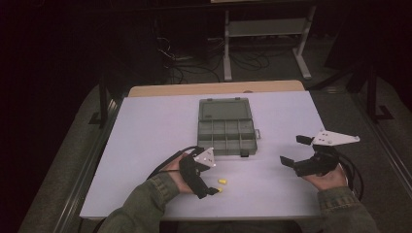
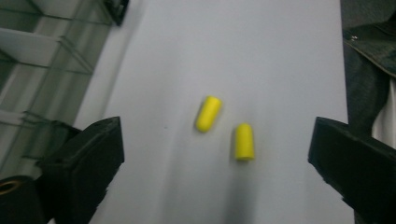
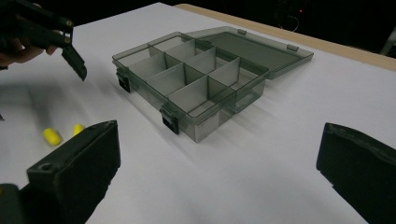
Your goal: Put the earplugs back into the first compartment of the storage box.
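Observation:
Two yellow foam earplugs (image 1: 222, 181) (image 1: 219, 190) lie on the white table near its front edge. In the left gripper view they are plug (image 2: 208, 113) and plug (image 2: 244, 141), side by side just ahead of my open left gripper (image 2: 215, 149), whose jaws stand wide apart around them without touching. From above, the left gripper (image 1: 213, 178) hangs right beside the plugs. My right gripper (image 1: 293, 150) is open and holds nothing, to the right of a grey see-through compartment box (image 1: 227, 128). The box (image 3: 196, 79) lies open with empty cells, its lid (image 3: 252, 49) flat behind it.
The white table (image 1: 145, 145) has bare surface left and right of the box. Behind it are a wooden edge (image 1: 214, 89), a metal frame (image 1: 265, 29) and floor cables. A green sleeve (image 1: 145, 204) enters at the bottom left.

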Demonstrator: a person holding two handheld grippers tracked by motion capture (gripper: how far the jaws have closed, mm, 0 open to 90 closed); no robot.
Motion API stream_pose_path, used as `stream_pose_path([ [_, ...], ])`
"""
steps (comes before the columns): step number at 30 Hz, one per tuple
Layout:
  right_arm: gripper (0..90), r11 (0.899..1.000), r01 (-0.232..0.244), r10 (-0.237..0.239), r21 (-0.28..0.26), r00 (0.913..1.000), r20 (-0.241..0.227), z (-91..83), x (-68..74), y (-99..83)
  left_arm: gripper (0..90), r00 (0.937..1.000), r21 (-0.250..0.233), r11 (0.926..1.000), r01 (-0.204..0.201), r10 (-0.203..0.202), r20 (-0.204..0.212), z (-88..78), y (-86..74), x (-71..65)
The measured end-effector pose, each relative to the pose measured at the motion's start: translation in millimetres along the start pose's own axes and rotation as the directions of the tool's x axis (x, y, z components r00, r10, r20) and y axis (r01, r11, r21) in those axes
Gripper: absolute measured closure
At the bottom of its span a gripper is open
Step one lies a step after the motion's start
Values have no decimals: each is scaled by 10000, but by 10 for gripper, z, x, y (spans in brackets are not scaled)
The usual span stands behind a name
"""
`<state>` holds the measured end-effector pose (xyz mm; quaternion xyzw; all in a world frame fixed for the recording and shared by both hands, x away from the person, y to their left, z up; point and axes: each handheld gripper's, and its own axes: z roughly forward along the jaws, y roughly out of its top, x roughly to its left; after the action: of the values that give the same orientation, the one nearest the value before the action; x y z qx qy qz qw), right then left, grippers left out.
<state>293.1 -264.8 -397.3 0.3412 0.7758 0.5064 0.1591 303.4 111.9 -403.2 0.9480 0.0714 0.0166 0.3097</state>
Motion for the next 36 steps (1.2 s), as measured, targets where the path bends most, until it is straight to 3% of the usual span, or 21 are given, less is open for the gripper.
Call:
stream_pose_path([
  [7, 0, 10000, 15, -15, 23, 10000, -3, 3, 1, -1, 168, 9981, 676, 9967, -460, 432, 431, 123, 28, -79],
  [15, 0, 10000, 43, -43, 60, 10000, -7, 6, 2, -3, 328, 9954, 940, 9924, -793, 737, 615, 177, 29, -110],
  [26, 0, 10000, 69, -69, 66, 10000, -8, 8, 1, -3, 577, 9917, 1166, 9886, -949, 836, 980, 224, 30, -112],
  [36, 0, 9999, 70, -70, 82, 10000, -20, 10, 0, -6, 728, 9911, 1474, 9847, -927, 771, 1085, 283, 28, -105],
])
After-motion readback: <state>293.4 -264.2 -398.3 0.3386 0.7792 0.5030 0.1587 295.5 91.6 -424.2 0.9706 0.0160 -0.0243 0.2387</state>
